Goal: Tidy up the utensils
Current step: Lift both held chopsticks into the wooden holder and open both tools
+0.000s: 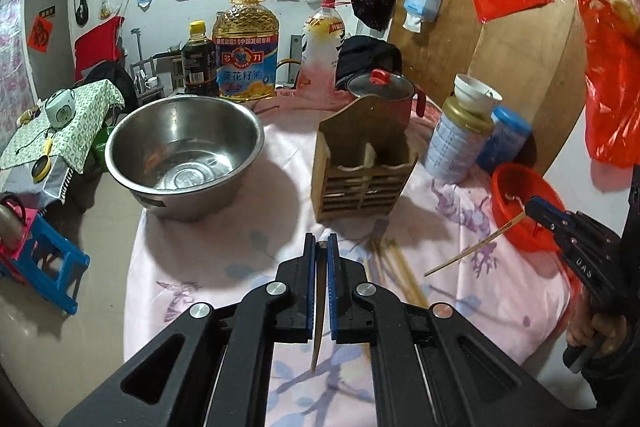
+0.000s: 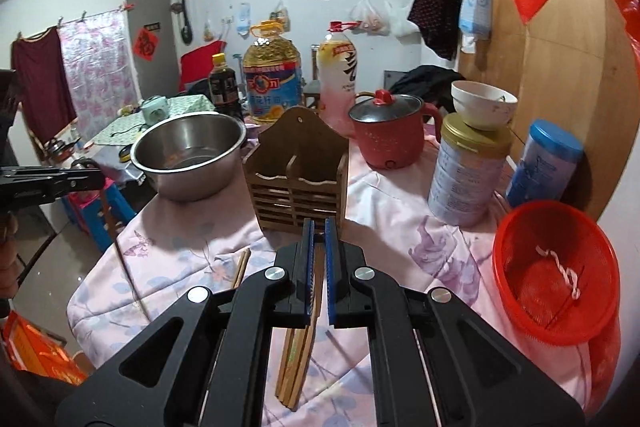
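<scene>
A single thin wooden chopstick [image 1: 319, 311] is clamped in the left hand-held gripper [image 1: 321, 247], and another [image 1: 476, 249] in the right hand-held gripper [image 2: 317, 227]. Both are held above the floral-clothed tabletop [image 2: 392, 211] (loose chopsticks [image 2: 296, 355] lie there), near the slatted wooden utensil holder [image 2: 298, 171].

Beside wooden holder [image 2: 296, 171]: loose chopsticks [image 2: 298, 359] partly hidden behind right gripper [image 2: 316, 227]; their count is unclear; red basket [image 1: 524, 207] half-covered.
</scene>
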